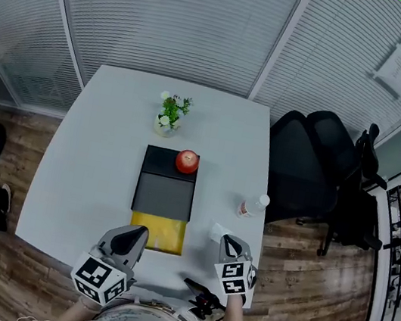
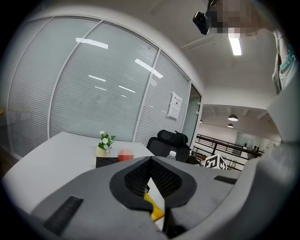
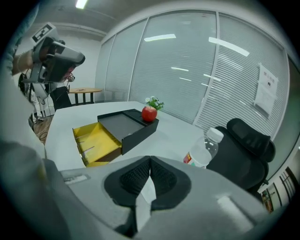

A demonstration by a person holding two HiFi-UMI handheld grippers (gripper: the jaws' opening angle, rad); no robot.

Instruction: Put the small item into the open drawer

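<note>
Left gripper and right gripper are both clenching shut; small white flat item is lying just beside right tips, likely light, flimsy, so pinch its edge.

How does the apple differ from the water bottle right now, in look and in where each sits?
The apple is red and round; the water bottle is clear with a white cap. The apple sits on top of the black box, at its far end; the water bottle stands on the table, to the box's right. Both are outside the yellow drawer.
</note>
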